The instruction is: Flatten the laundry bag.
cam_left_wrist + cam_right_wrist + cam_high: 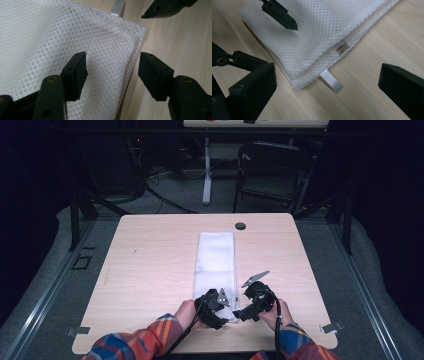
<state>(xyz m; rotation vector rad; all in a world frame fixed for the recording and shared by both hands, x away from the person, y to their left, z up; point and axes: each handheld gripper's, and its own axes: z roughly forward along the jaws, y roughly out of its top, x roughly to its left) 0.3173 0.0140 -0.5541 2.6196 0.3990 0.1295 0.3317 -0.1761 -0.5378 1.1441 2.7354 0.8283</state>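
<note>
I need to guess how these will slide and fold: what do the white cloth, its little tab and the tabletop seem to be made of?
White cloth: probably a synthetic mesh fabric, matte, judging by its regular honeycomb of tiny holes; several layers show at the folded edge.
Tab: looks like smooth woven ribbon, slightly glossy.
Tabletop: light wood or wood-look laminate, with fine straight grain lines and a low sheen; I cannot tell which.

Your left gripper (112, 72) straddles the mesh cloth's (50, 37) near corner edge on the table (180, 42); your right gripper (327, 85) sits just beside, flanking the cloth's tab (331, 81).
</note>
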